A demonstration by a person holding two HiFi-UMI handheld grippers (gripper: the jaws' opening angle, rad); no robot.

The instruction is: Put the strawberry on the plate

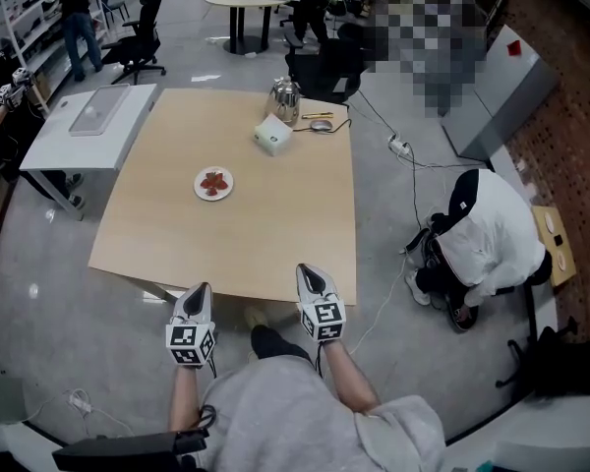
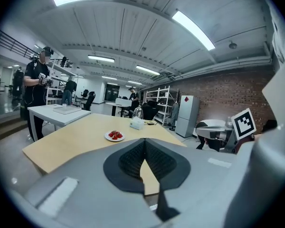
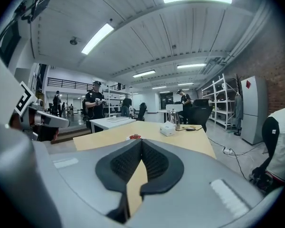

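A small white plate (image 1: pixel 213 184) with red strawberries (image 1: pixel 213 181) on it lies near the middle of the tan table (image 1: pixel 275 224). The plate (image 2: pixel 114 137) also shows far ahead in the left gripper view, and the strawberries (image 3: pixel 134 137) peek over the jaws in the right gripper view. My left gripper (image 1: pixel 203 289) hovers at the table's near edge, shut and holding nothing. My right gripper (image 1: pixel 306 269) sits beside it over that same edge, also shut and holding nothing. Both are well short of the plate.
A white tissue box (image 1: pixel 272 134), a metal kettle (image 1: pixel 285 99) and a mouse (image 1: pixel 321 125) stand at the table's far side. A white side table (image 1: pixel 88 131) adjoins on the left. A person (image 1: pixel 487 234) crouches on the floor at right, by cables (image 1: pixel 410 170).
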